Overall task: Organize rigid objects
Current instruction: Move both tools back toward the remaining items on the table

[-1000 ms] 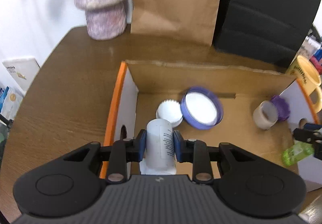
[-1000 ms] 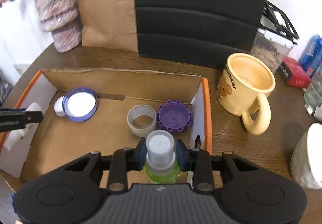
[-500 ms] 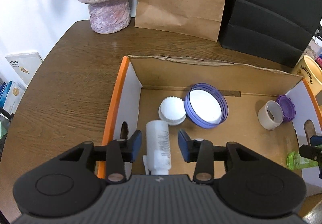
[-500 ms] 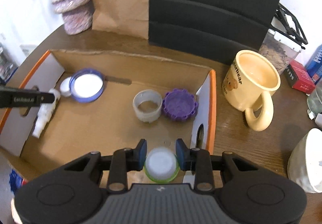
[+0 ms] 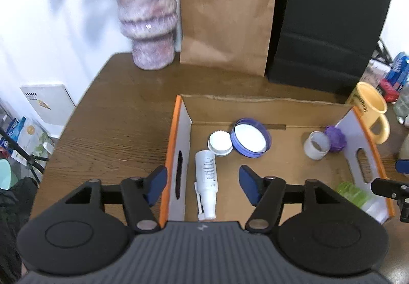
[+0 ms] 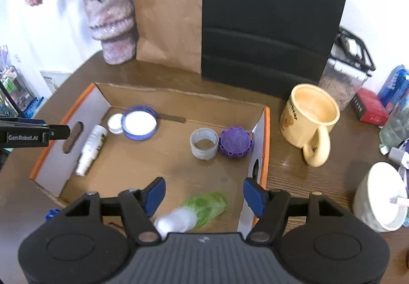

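Here, both tongs, left gripper (image 5: 202, 183) and right gripper (image 6: 203, 194), hang spread above the box (image 6: 179, 98), white bottle (image 5: 205, 181) along its left wall, green bottle (image 6: 204, 207) by its right, apparently sorted.

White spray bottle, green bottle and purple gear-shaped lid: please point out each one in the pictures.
white spray bottle (image 5: 206, 172), left wrist view, middle of its labelled body.
green bottle (image 6: 207, 206), right wrist view, its green body.
purple gear-shaped lid (image 6: 235, 142), right wrist view, centre of its top.

Inside the brown, orange-edged cardboard box (image 6: 265, 130) lie a white bottle (image 5: 206, 176), a purple-rimmed lid (image 5: 250, 137) and a green bottle (image 6: 202, 210).
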### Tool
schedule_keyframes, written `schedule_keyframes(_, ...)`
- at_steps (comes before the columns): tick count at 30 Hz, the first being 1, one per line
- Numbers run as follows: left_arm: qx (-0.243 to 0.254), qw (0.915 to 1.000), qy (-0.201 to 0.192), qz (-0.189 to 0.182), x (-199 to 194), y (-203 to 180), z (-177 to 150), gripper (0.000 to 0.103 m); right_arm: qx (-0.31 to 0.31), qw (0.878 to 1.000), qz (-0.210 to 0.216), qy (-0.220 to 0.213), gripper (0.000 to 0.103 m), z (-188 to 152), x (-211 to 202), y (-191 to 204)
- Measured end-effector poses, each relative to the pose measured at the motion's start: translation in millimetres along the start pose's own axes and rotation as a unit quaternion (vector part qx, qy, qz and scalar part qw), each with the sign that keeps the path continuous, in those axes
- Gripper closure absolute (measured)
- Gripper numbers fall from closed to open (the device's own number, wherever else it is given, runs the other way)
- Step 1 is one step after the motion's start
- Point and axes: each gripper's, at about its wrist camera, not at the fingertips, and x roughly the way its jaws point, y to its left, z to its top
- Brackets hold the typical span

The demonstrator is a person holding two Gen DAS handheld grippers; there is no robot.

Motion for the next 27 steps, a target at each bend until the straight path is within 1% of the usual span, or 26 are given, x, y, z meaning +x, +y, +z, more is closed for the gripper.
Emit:
schedule_keyframes(3,0.004,0.9999,-0.015,0.002,-27.9,1.1,-6.3,0.033,-0.006,1.0,-0.001,-0.014,0.033,-6.4,-24.2,5.3)
schedule_keyframes(6,0.012,0.9995,-0.03,0.005,-55.9,1.2,-14.2,0.032,-0.008,1.0,-0.001,-0.027,0.033,-14.3,-48.6,9.4)
schedule_keyframes(8,0.013,0.9991,-0.04,0.005,-74.4,1.4,-19.5,0.03,-0.009,0.999,-0.001,-0.036,0.032,-20.5,-63.1,11.8)
schedule_keyframes(15,0.014,0.9972,-0.073,0.0,-121.1,-0.8,-48.7,0.025,-0.005,0.998,0.001,-0.066,0.03,-47.5,-102.8,19.0)
schedule_keyframes(17,0.009,0.9957,-0.092,-0.008,-133.6,-0.6,-62.7,0.025,0.0,0.996,0.009,-0.086,0.03,-58.7,-114.2,19.6)
schedule_keyframes(20,0.001,0.9924,-0.122,-0.013,-151.1,-0.6,-87.4,0.023,0.002,0.991,0.032,-0.132,0.024,-82.2,-132.1,20.4)
schedule_keyframes(22,0.003,0.99,-0.14,-0.017,-158.5,-1.4,-103.1,0.023,-0.006,0.987,0.022,-0.162,0.024,-101.1,-141.3,23.8)
schedule_keyframes(24,0.006,0.9866,-0.162,-0.013,-164.2,-2.0,-122.0,0.023,-0.018,0.981,0.015,-0.193,0.024,-120.7,-147.8,27.2)
schedule_keyframes(27,0.004,0.9791,-0.203,-0.004,-171.0,-0.9,-150.2,0.023,-0.021,0.973,0.011,-0.231,0.024,-148.7,-154.2,32.8)
